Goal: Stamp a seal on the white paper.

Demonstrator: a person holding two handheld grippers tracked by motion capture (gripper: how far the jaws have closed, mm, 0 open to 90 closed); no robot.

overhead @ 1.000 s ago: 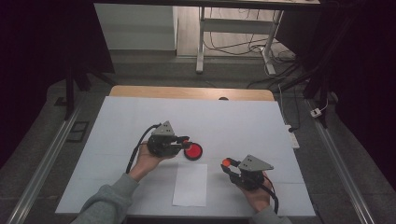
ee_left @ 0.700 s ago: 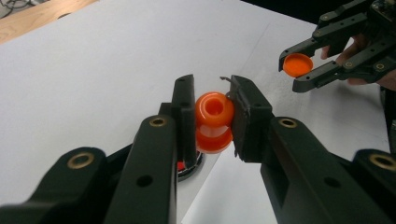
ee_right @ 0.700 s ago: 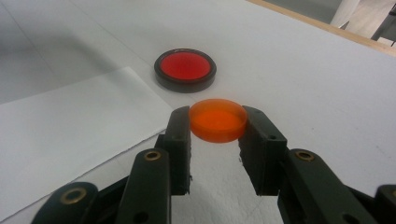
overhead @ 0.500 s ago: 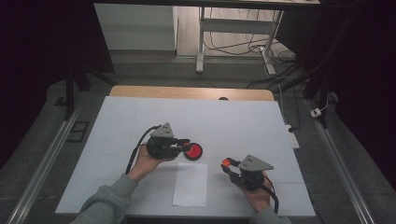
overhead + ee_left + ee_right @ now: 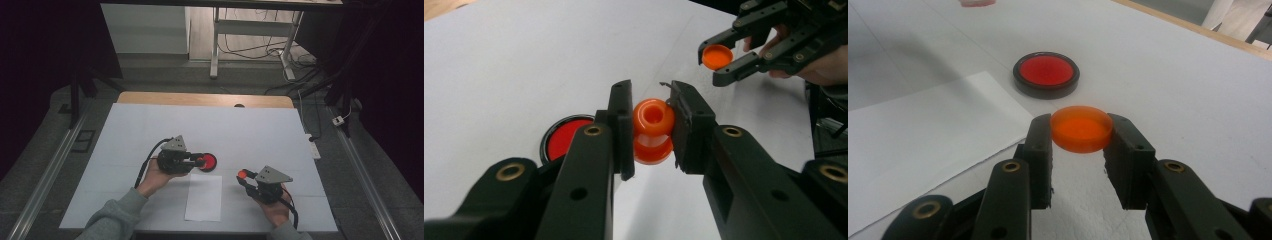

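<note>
Nothing has moved; no writing on orange cap (image 5: 1081,128).

White paper sheet (image 5: 204,197) flat on white table (image 5: 250,130).

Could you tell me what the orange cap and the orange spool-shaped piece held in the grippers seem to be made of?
Orange cap: likely translucent plastic; light glows through its thin wall, smooth and slightly glossy. Orange spool-shaped piece: probably glossy moulded plastic or rubber, judging by soft highlights on its rounded edges.

The white table (image 5: 150,125) lies open toward its far edge. Between the two grippers sit a red dish (image 5: 208,162) and a paper sheet (image 5: 204,197), the only low obstacles.
</note>
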